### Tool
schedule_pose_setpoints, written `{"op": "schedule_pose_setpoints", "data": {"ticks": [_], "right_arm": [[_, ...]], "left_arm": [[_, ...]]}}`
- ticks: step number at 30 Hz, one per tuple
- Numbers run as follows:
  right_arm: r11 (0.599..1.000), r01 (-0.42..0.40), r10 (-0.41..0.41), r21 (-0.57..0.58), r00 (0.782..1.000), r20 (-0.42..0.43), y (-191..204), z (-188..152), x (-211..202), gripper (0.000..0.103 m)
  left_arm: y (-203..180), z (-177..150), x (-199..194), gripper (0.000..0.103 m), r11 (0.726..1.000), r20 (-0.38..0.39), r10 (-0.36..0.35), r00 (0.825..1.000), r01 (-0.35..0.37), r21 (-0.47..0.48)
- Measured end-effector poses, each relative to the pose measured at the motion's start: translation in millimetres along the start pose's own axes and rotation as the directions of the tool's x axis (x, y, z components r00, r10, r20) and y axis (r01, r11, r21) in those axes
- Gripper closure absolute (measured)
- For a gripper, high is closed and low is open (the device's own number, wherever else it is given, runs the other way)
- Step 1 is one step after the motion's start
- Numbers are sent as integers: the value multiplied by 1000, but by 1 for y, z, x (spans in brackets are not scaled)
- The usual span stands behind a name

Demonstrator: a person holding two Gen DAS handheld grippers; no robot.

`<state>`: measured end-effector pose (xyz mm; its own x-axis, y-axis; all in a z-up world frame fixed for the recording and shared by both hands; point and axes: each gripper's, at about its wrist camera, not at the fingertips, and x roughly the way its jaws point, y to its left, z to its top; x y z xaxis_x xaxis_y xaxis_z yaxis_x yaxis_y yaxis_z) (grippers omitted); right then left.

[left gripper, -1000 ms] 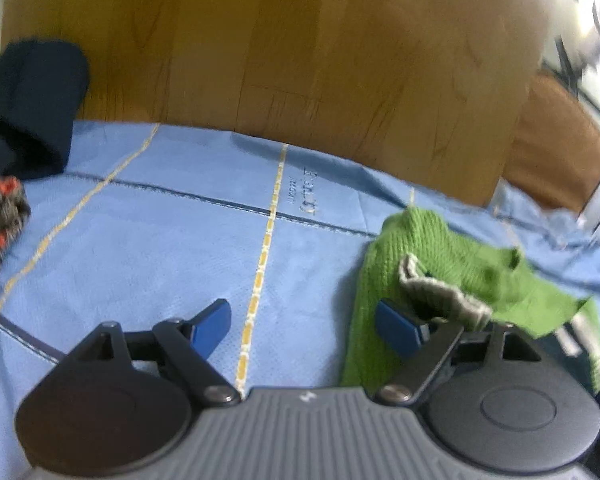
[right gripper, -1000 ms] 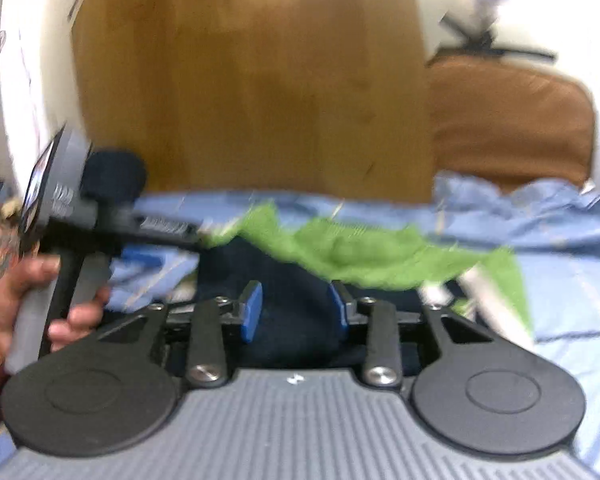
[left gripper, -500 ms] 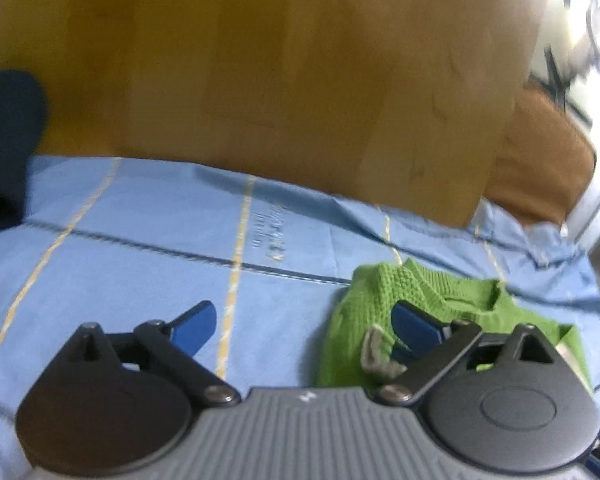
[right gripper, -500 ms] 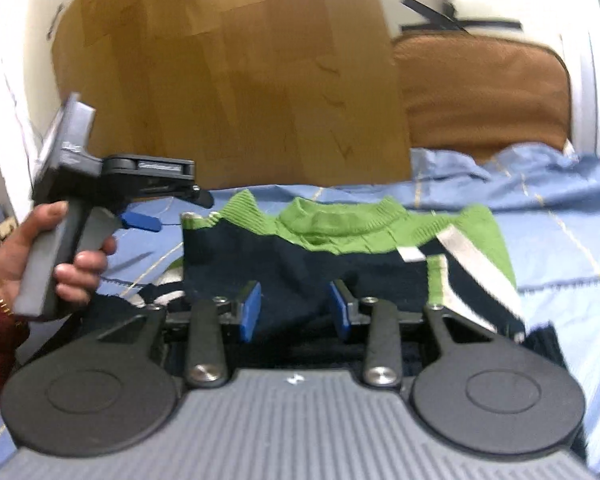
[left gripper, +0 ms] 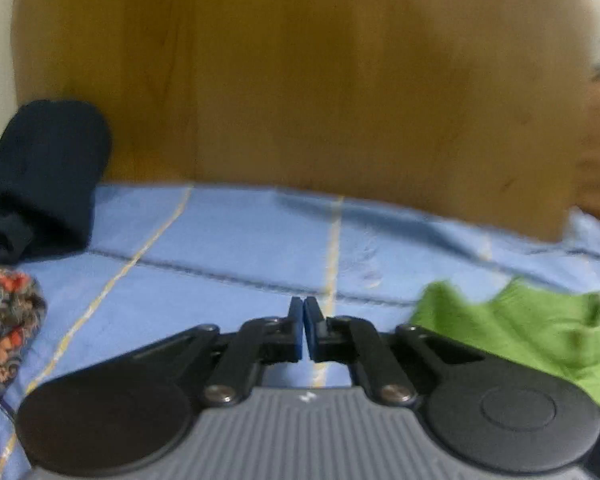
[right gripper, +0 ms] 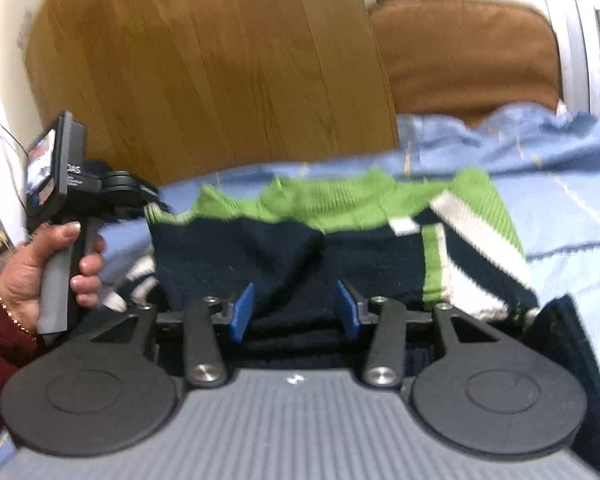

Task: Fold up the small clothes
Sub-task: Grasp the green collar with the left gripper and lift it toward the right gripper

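Note:
A small knit sweater (right gripper: 300,236), green at the top, navy below with white stripes, lies spread on the blue bedsheet (right gripper: 560,208). My right gripper (right gripper: 296,312) is open, its blue pads over the sweater's navy lower part, holding nothing. My left gripper (left gripper: 303,334) is shut with its pads together and nothing between them, above the bare sheet (left gripper: 220,280). The sweater's green edge (left gripper: 520,328) lies to its right. In the right wrist view the left gripper's handle (right gripper: 68,216), held by a hand, is at the sweater's left edge.
A wooden headboard (left gripper: 300,80) stands behind the bed. A rolled dark navy garment (left gripper: 40,176) and a floral patterned cloth (left gripper: 4,320) lie at the far left. A brown cushion (right gripper: 464,56) sits at the back right.
My left gripper has come off the sweater's green corner, swung left over the bare sheet and shut. The sweater now lies spread flat. My right gripper's jaws have opened wider.

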<state>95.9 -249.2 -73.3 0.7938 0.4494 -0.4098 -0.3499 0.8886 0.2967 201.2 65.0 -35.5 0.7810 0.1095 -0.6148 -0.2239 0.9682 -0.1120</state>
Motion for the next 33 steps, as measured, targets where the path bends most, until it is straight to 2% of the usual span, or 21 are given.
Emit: {"op": "schedule_pose_setpoints", "data": {"ticks": [3,5,7,8,10,12,15,18,20,23,25,27,28,29,31,32,33], "right_arm": [[999,-28,28,44,1000,-5,-8,3,2,53],[994,-70,70,82,998,2,-15,4,-3,53],[988,-107,109,109,994,-10,-27,15,-9,53],[990,-108,109,88,994,0,-32,27,-13,53],[996,-90,90,18,996,26,-40,52,-19,52],[994,-91,92,-59,996,7,-48,81,-8,47],[981,-120,114,-150,992,-53,-60,113,30,42],[975,-143,121,-170,984,-129,-70,132,80,42],[972,-150,118,-181,978,-174,-74,137,108,41],[968,-167,118,-189,962,-248,-80,133,140,40],[963,-182,118,-199,948,-296,-82,131,151,40],[958,-194,120,-212,940,-319,-83,128,156,40],[956,-206,130,-208,936,-328,-85,127,159,41],[956,-216,141,-198,932,-334,-87,127,160,49],[954,-223,149,-199,932,-330,-86,127,157,78],[955,-213,139,-205,936,-323,-86,128,154,86],[956,-213,141,-202,937,-318,-86,130,153,86]], "left_arm": [[15,4,1,97,995,-18,-66,998,64,-73],[19,9,-6,80,990,-17,-107,994,105,-90],[23,15,-19,43,979,21,-187,982,188,-80],[23,19,-28,37,973,52,-223,974,226,-58],[17,24,-38,1,962,87,-271,959,273,-3],[8,28,-37,0,946,85,-322,943,318,57],[-10,34,-16,0,945,15,-296,955,291,147],[-23,31,-1,1,932,-41,-300,953,302,201],[-29,29,6,5,928,-74,-298,952,307,212],[-34,29,17,22,915,-122,-314,942,335,226],[-35,26,25,55,902,-173,-335,926,368,227],[-32,22,28,63,889,-209,-353,912,397,229],[-32,21,27,76,883,-203,-357,912,400,244],[-33,21,27,83,874,-213,-366,906,413,255],[-34,21,25,87,873,-200,-373,906,415,256],[-33,21,23,88,873,-193,-374,907,414,257],[-33,21,20,88,875,-181,-372,911,409,260]]}}
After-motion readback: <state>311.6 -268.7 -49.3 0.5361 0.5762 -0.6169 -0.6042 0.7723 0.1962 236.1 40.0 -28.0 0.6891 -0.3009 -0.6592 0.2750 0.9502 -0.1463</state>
